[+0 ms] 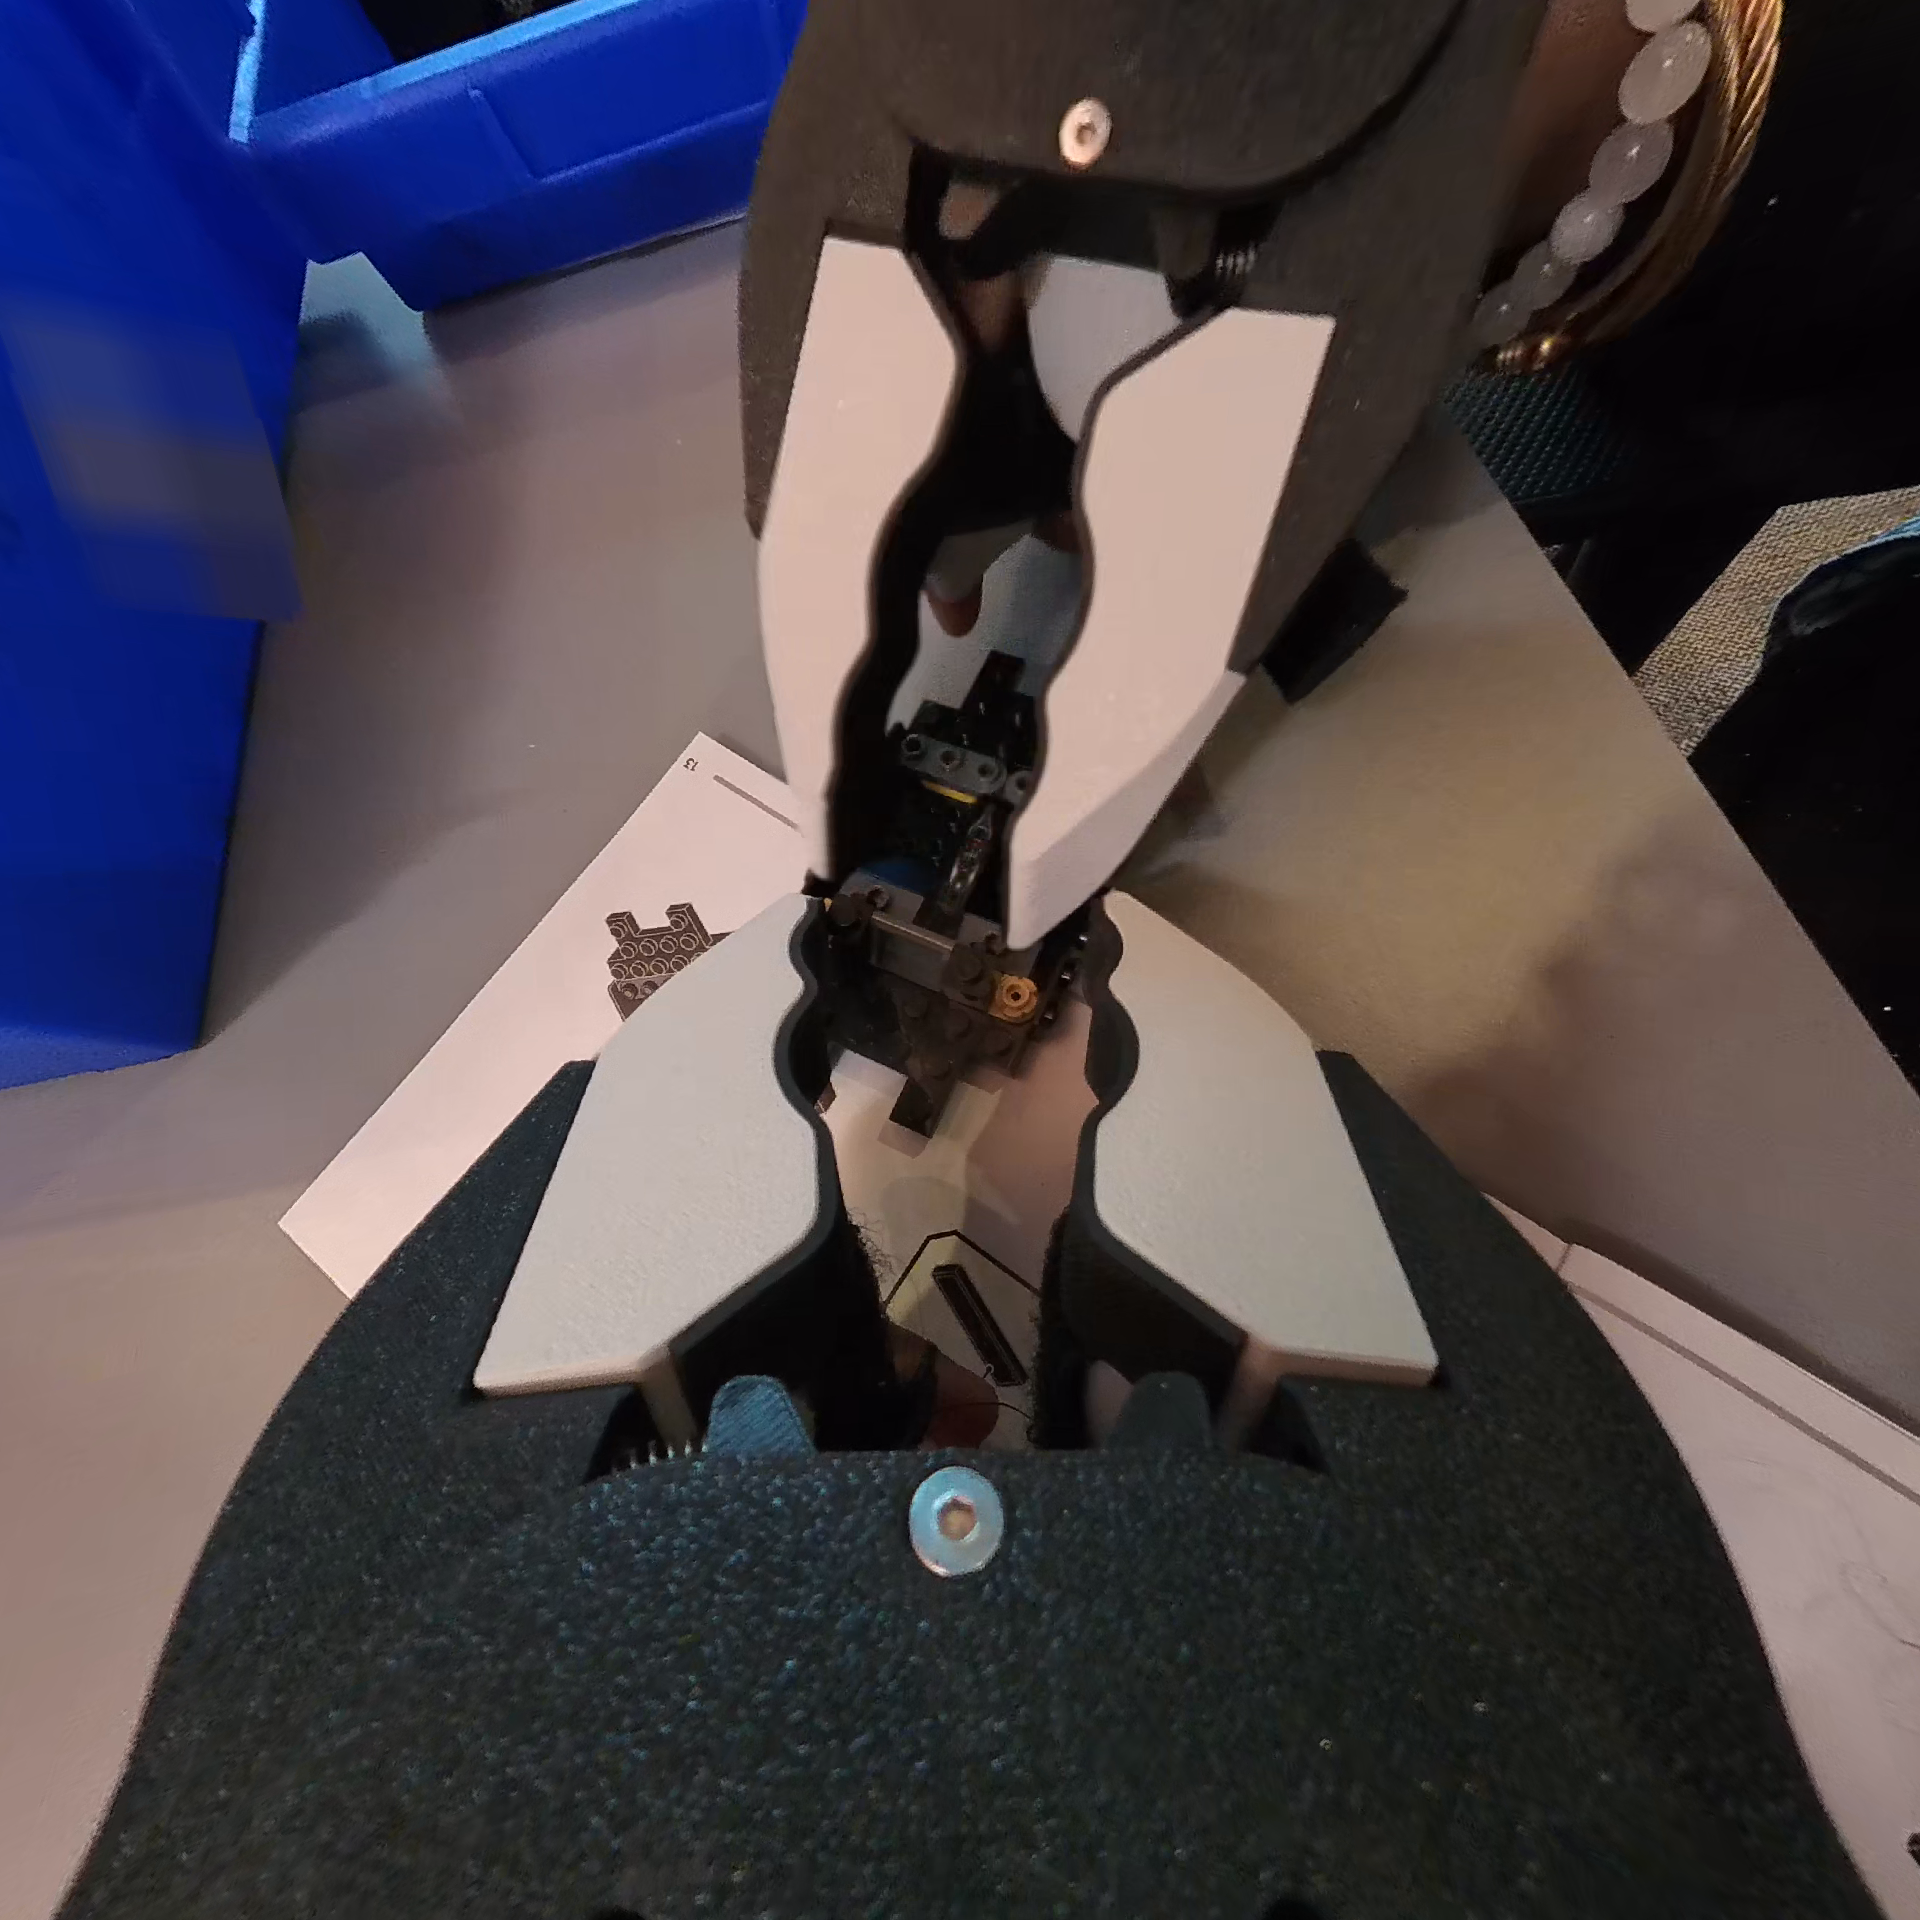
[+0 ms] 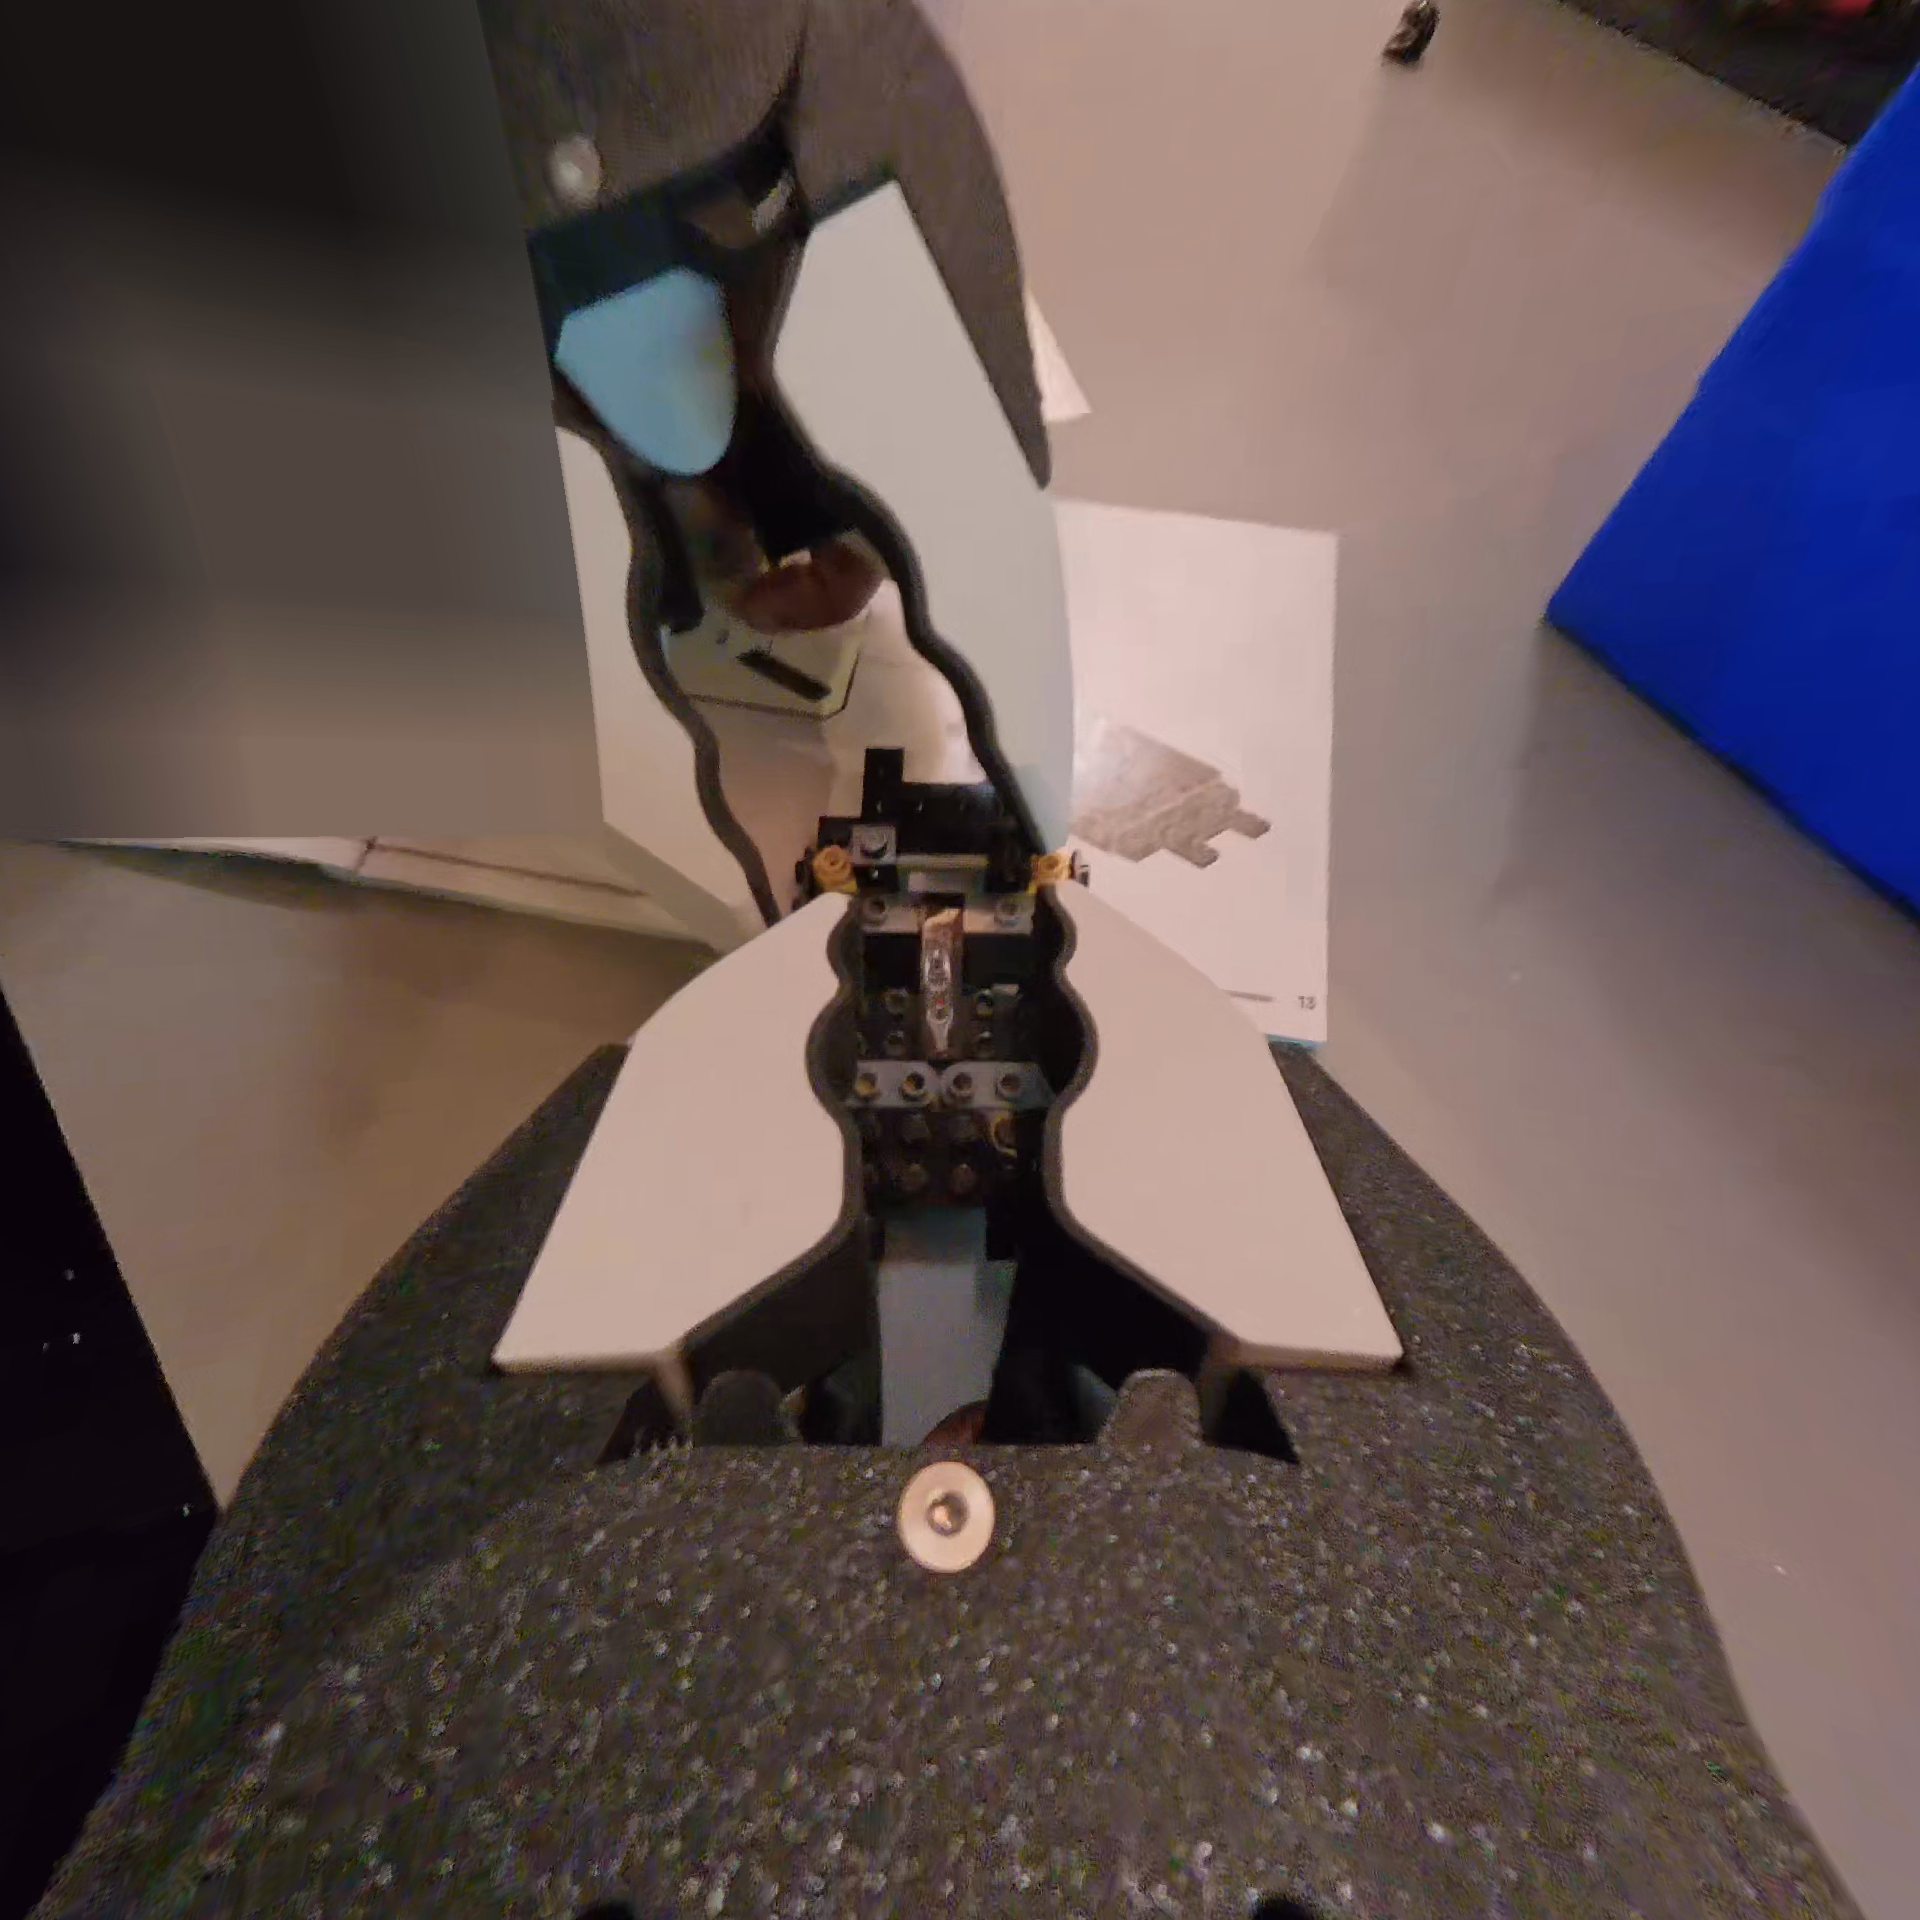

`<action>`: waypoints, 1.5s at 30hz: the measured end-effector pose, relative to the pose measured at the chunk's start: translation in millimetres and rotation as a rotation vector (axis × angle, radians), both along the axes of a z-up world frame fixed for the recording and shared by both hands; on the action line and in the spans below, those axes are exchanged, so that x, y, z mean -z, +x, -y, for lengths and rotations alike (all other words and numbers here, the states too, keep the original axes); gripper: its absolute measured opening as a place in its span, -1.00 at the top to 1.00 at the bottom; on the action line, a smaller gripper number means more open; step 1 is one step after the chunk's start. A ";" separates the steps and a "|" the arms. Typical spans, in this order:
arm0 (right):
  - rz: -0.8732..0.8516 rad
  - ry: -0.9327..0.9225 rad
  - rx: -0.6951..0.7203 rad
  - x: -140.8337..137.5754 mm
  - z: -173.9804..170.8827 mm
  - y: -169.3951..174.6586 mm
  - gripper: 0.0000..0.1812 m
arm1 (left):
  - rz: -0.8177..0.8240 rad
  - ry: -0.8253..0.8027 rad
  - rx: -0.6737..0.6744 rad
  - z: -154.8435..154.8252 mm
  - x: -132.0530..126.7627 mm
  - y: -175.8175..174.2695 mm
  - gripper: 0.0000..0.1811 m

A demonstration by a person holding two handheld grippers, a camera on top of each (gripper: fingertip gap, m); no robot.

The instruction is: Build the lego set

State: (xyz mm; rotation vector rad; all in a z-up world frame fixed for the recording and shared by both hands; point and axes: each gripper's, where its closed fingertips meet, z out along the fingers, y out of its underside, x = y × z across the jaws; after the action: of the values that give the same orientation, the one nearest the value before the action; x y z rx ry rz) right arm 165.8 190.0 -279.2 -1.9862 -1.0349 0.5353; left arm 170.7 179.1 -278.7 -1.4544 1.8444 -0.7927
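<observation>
Your left gripper (image 1: 951, 940) and right gripper (image 2: 951, 914) both squeeze the small black-and-grey lego model (image 2: 940, 1023) in mid-frame, so pull unevenly and bricks may pop off.

Black-and-grey lego model (image 2: 940, 997), blue bin (image 1: 125, 520)

There were two grippers, left gripper (image 1: 951, 940) and right gripper (image 2: 951, 914), one lego model (image 2: 940, 997), one instruction sheet (image 2: 1216, 727) and two blue bins (image 1: 125, 623) at upper left.
</observation>
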 end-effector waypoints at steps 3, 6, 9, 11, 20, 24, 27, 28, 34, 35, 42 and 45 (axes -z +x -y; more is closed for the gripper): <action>-0.038 -0.063 0.004 1.0 -1.6 -1.5 0.67 | 0.000 0.001 0.000 0.1 0.0 0.1 0.48; -0.043 -0.070 0.003 1.0 -1.6 -1.5 0.67 | 0.000 0.000 0.000 0.0 0.0 0.1 0.48; -0.069 -0.043 0.026 -4.4 -3.8 1.2 0.63 | 0.000 -0.003 0.000 0.0 0.0 0.1 0.48; -0.100 -0.039 0.038 -8.0 -4.8 3.4 0.65 | 0.000 -0.003 0.000 -0.1 0.0 0.1 0.48; -0.035 -0.085 0.061 3.3 -7.1 6.7 0.63 | 0.001 0.000 0.000 -0.1 0.2 0.3 0.48; -0.051 -0.118 0.068 4.6 -8.3 7.4 0.63 | 0.001 0.004 0.000 -0.1 0.2 0.3 0.48; -0.048 -0.112 0.070 4.5 -8.5 7.6 0.63 | 0.001 0.004 0.000 -0.1 0.2 0.3 0.48; -0.041 -0.099 0.073 4.2 -8.7 7.8 0.63 | 0.001 0.003 0.000 -0.1 0.2 0.3 0.48; 0.014 0.049 0.129 -3.2 -14.6 16.1 0.83 | 0.001 0.001 0.000 -0.1 0.1 0.2 0.48; -0.006 0.053 0.110 -5.6 -12.5 14.5 0.82 | 0.001 -0.001 0.000 -0.1 0.2 0.2 0.48; 0.038 0.031 0.013 1.4 -0.5 5.3 0.77 | 0.000 -0.002 0.000 0.1 0.2 0.1 0.48; 0.042 0.033 0.018 1.7 -1.1 5.9 0.78 | 0.001 0.002 0.000 0.3 0.1 0.0 0.48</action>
State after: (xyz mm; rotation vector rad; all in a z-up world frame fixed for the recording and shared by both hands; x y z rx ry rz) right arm 171.7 191.1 -280.9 -1.9838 -1.0440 0.4652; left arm 170.7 178.8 -278.8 -1.4521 1.8444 -0.7912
